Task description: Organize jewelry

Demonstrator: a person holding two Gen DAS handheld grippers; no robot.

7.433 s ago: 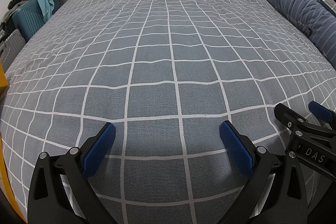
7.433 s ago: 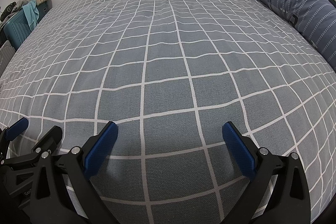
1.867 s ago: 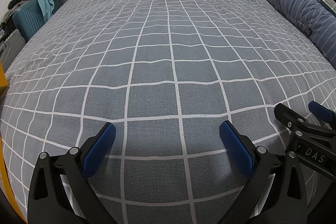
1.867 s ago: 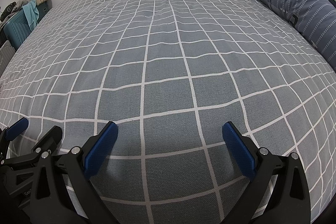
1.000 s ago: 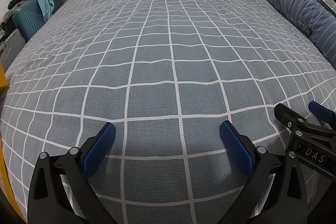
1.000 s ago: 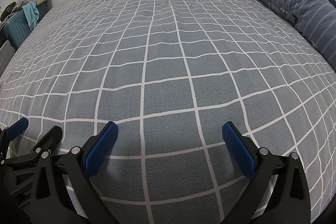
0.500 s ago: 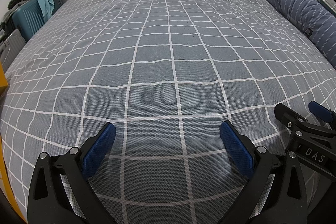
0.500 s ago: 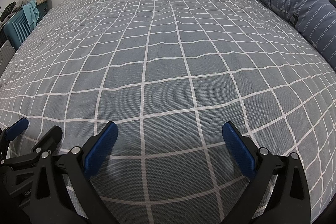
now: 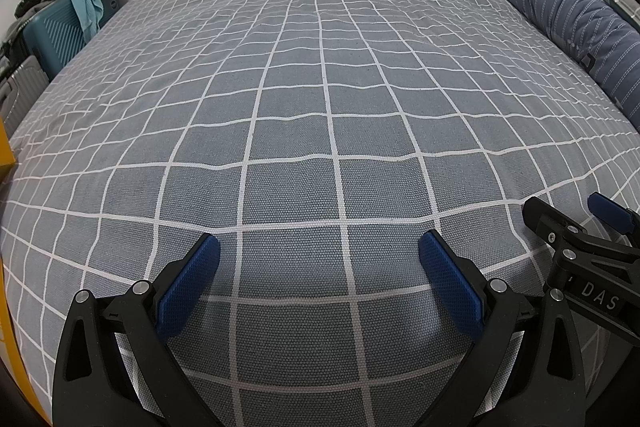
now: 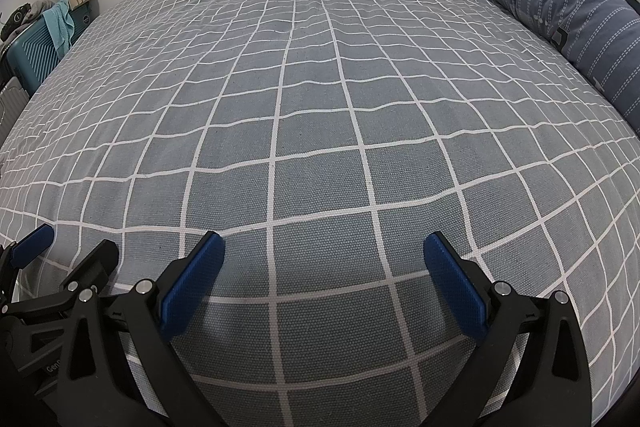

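Note:
No jewelry shows in either view. My left gripper (image 9: 319,247) stands open just above the grey-blue checked bedspread (image 9: 320,87), nothing between its blue pads. My right gripper (image 10: 324,243) is open too, low over the same bedspread (image 10: 320,99) and empty. In the left wrist view the right gripper (image 9: 568,223) appears at the lower right edge. In the right wrist view the left gripper (image 10: 72,251) appears at the lower left edge. The two sit side by side near the bed's front edge.
A blue striped bolster pillow (image 9: 576,23) lies along the right side of the bed, with patterned bedding behind it. A teal suitcase (image 9: 52,35) with a cloth draped over it stands at the left. A yellow object (image 9: 6,155) shows at the left edge.

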